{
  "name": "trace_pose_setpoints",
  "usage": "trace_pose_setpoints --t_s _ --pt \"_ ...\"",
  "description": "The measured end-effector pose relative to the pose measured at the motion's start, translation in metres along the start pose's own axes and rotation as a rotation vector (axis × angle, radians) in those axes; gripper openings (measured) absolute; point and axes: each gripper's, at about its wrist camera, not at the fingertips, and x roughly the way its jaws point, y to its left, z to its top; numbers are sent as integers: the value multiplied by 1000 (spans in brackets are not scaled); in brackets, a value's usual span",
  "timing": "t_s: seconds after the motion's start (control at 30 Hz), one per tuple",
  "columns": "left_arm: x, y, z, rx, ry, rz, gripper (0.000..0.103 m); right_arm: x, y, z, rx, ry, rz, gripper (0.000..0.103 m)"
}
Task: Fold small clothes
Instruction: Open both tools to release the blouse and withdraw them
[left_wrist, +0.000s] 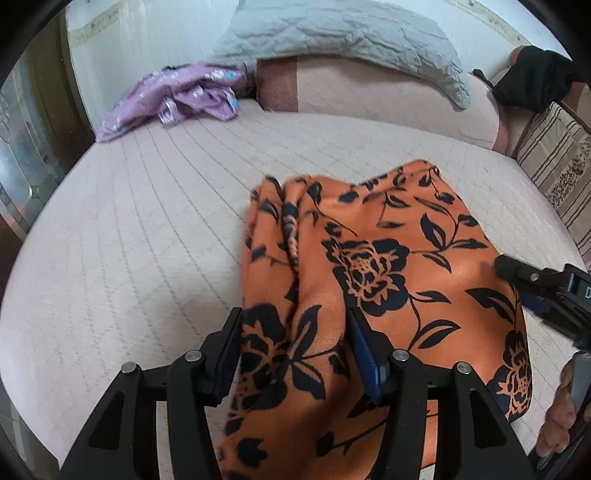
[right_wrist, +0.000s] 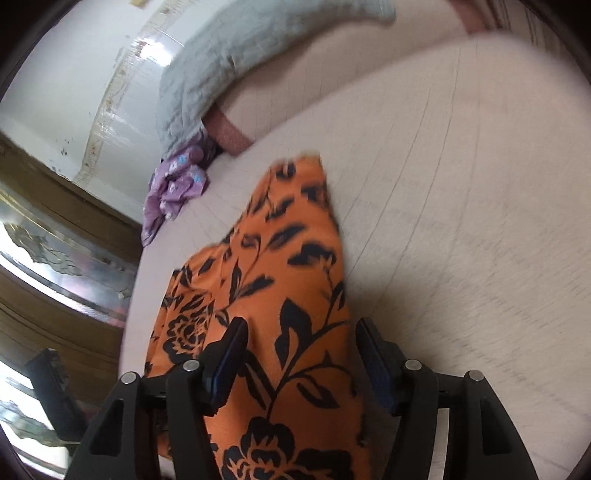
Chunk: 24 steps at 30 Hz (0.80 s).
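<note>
Orange floral garment (left_wrist: 388, 266) lies lengthwise away from both spread tools (left_wrist: 295, 354) (right_wrist: 301, 354), apparently unpinched.

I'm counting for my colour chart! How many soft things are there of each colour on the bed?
Orange with black flowers: 1, the orange garment
Purple: 1, the purple garment
Grey: 1, the grey quilted pillow
Black: 1, the black cloth
Total: 4

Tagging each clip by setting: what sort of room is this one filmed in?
Most likely a bedroom at home. The orange flowered garment lies on a quilted pink mattress, a grey pillow sits at its far end, and a crumpled purple garment lies beside the pillow.
</note>
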Motion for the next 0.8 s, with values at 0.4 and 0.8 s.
trace_pose_setpoints --t_s 0.4,0.8 --pt "5 18 -3 30 -11 136 66 2 33 -17 -195 -1 35 56" --pt "-54 7 -7 69 -145 197 73 -40 43 -28 -248 -123 12 56"
